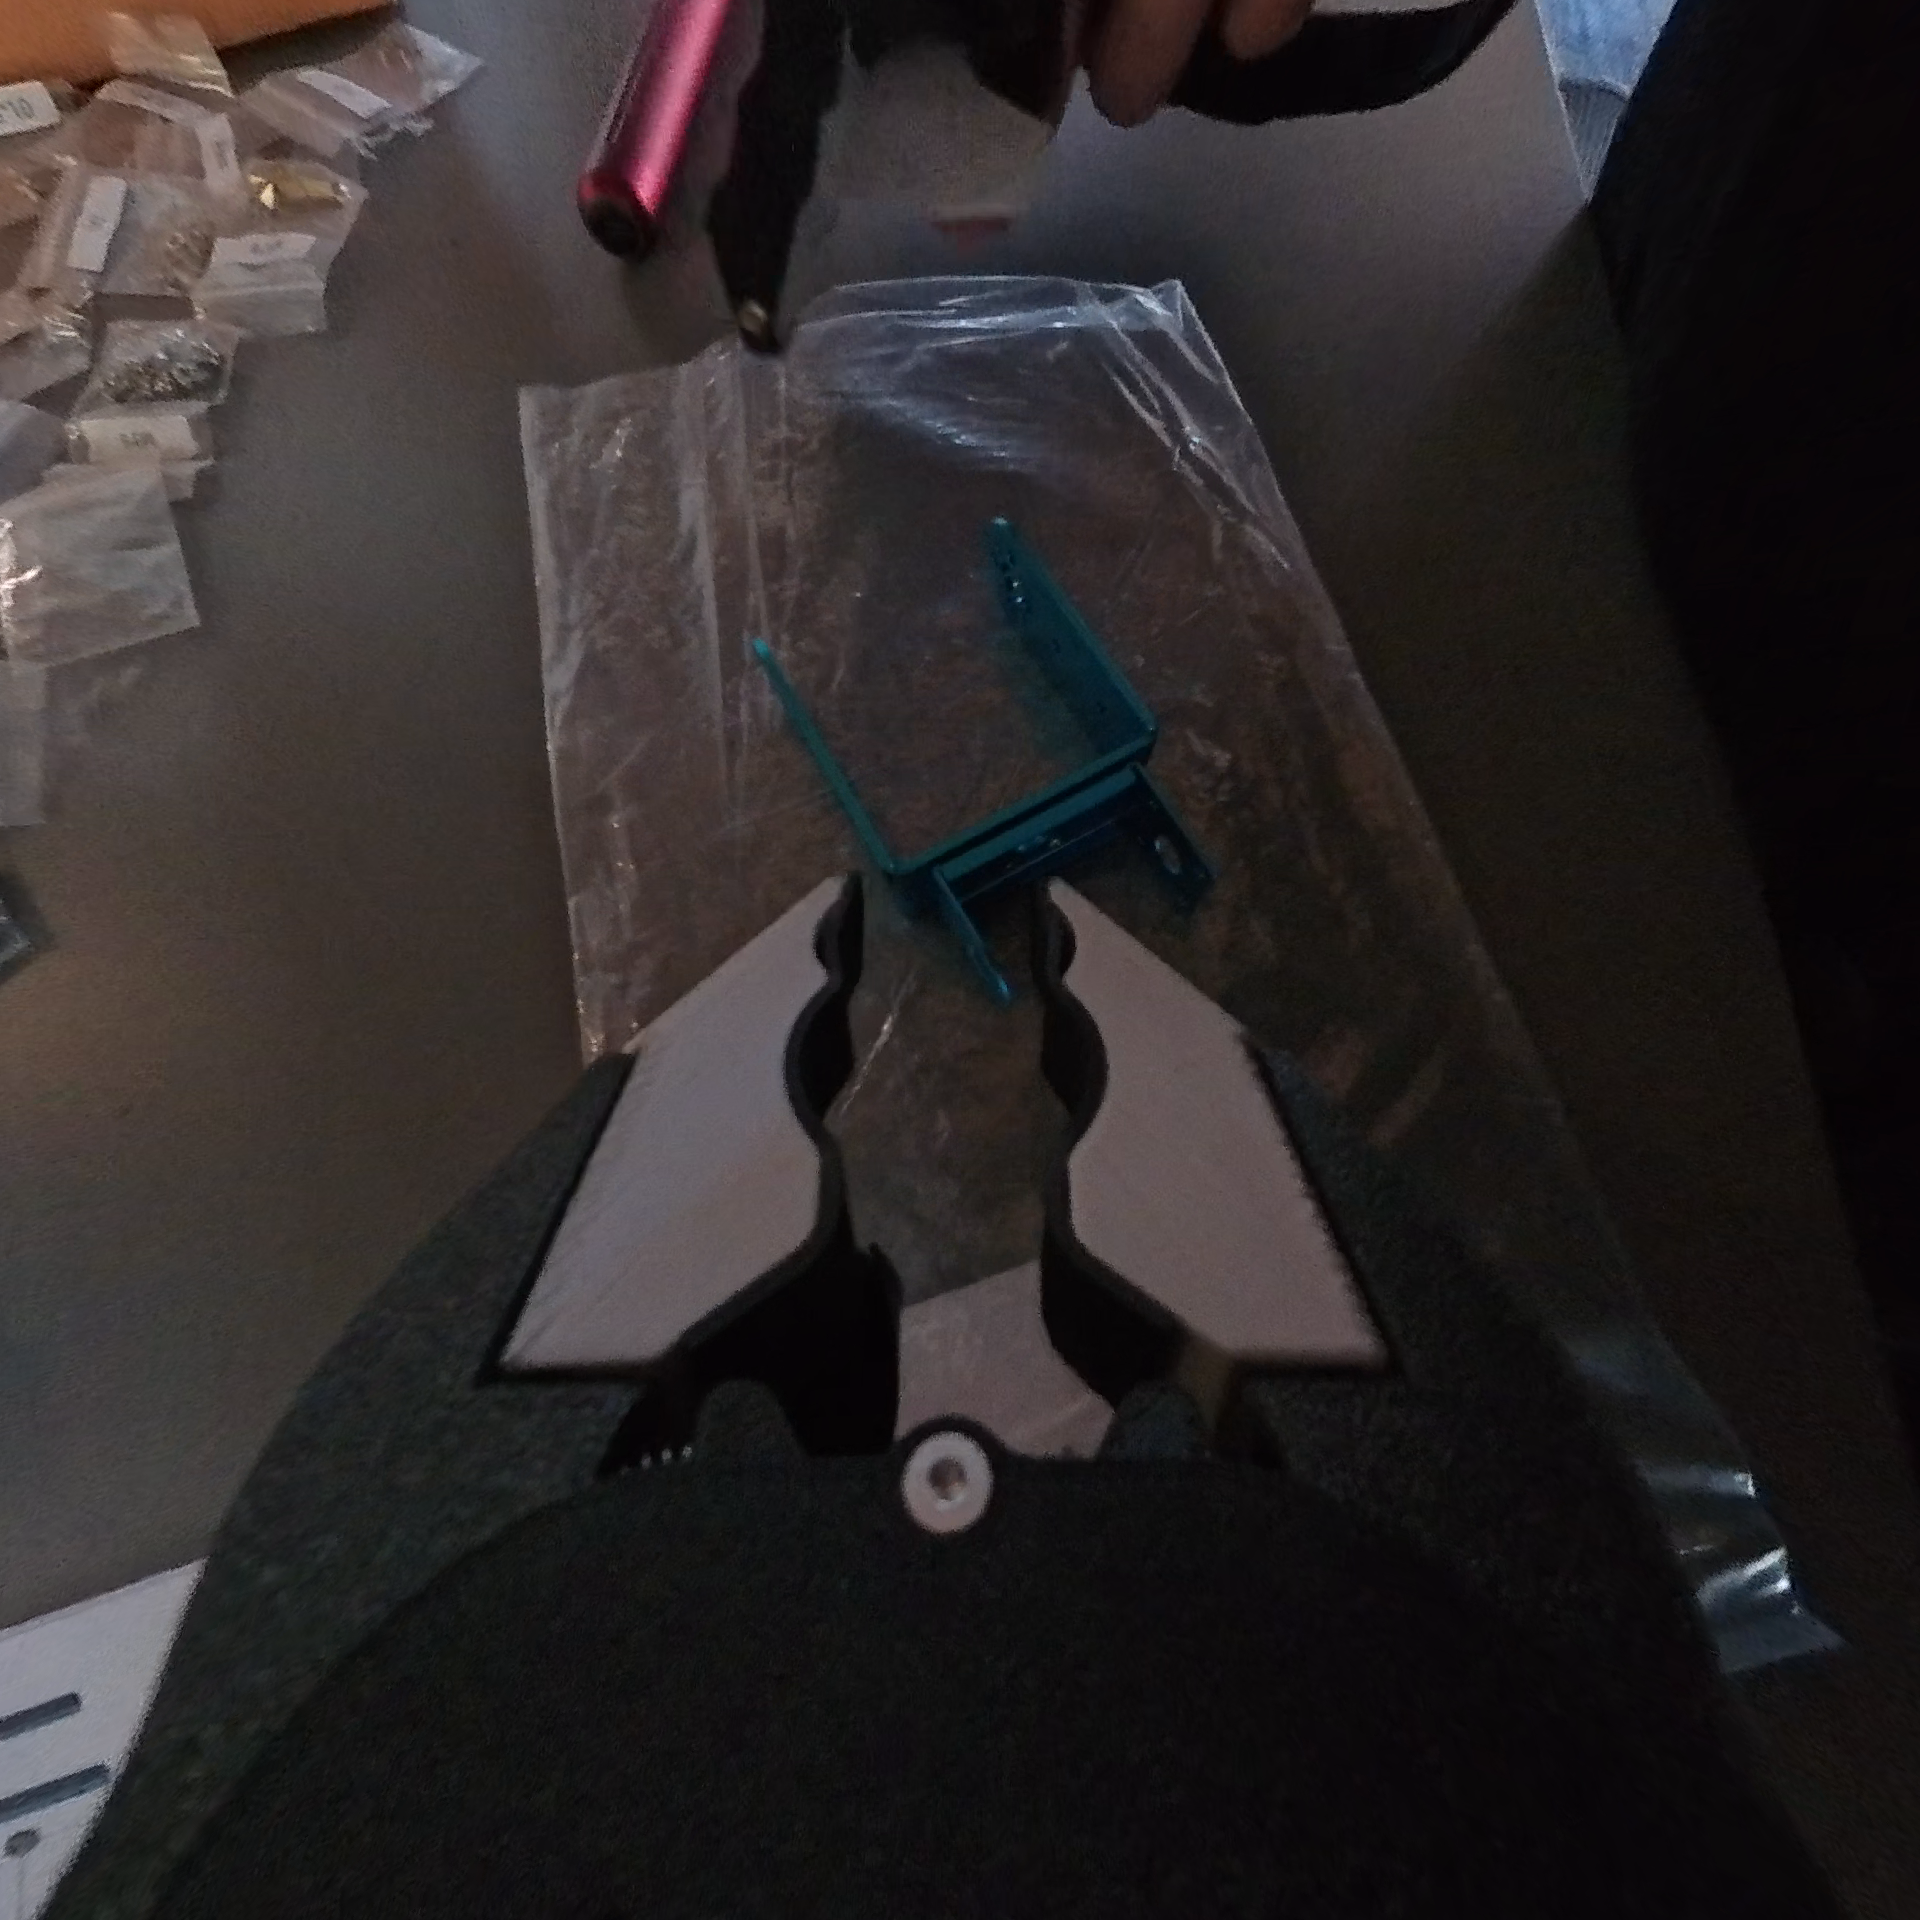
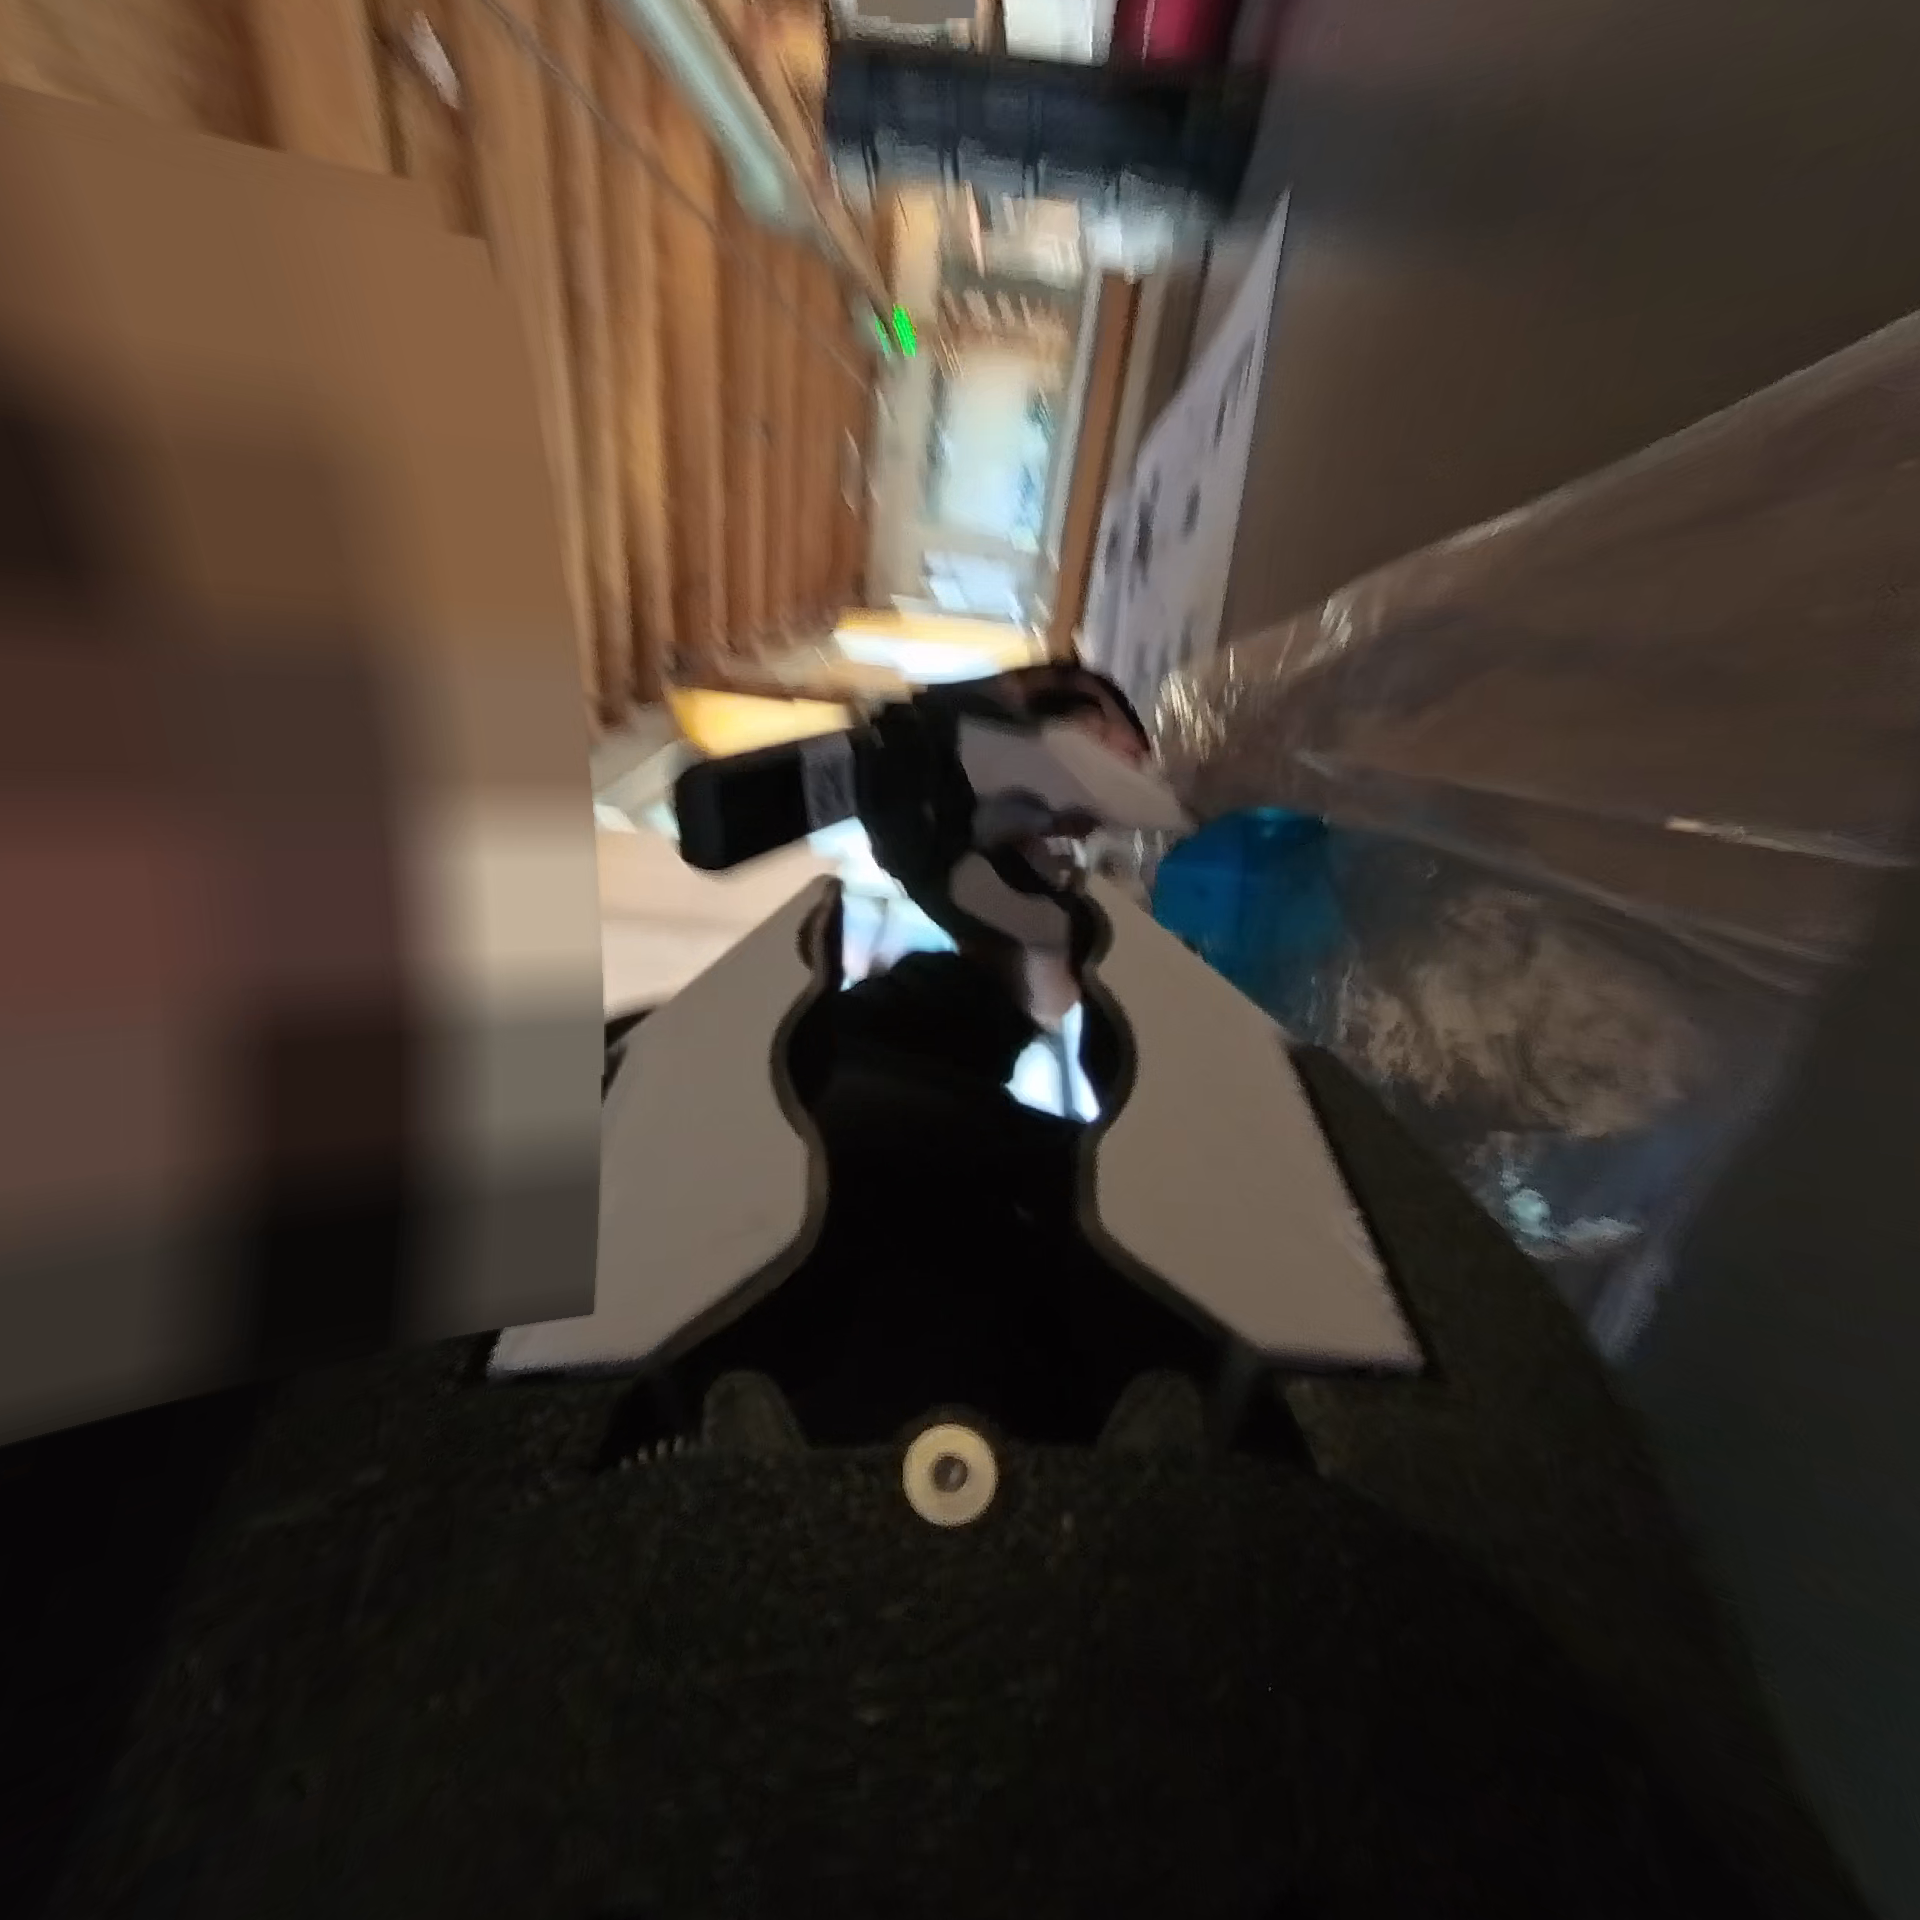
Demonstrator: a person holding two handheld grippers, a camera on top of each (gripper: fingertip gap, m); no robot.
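A teal metal bracket [image 1: 987,790], a U-shape joined to a smaller bracket, is at my left gripper's [image 1: 956,904] tips. The jaws stand partly closed on its lower end and hold it tilted over a clear plastic bag [image 1: 727,582] on the grey table [image 1: 312,935]. Whether the bracket is inside the bag or on it I cannot tell. My right gripper [image 2: 961,920] is open, and the bag [image 2: 1558,727] runs along its right finger. In the left wrist view one of its fingertips [image 1: 758,327] touches the bag's raised far edge. The right wrist view is blurred and shows the left gripper [image 2: 935,800] and a blue blur [image 2: 1247,894].
Several small packets of parts [image 1: 156,260] lie at the table's far left. A magenta cylinder [image 1: 655,125] and a hand [image 1: 1143,62] are at the far edge. A white sheet [image 1: 83,1714] lies near left. A white sheet with black marks [image 2: 1174,499] lies ahead of the right gripper.
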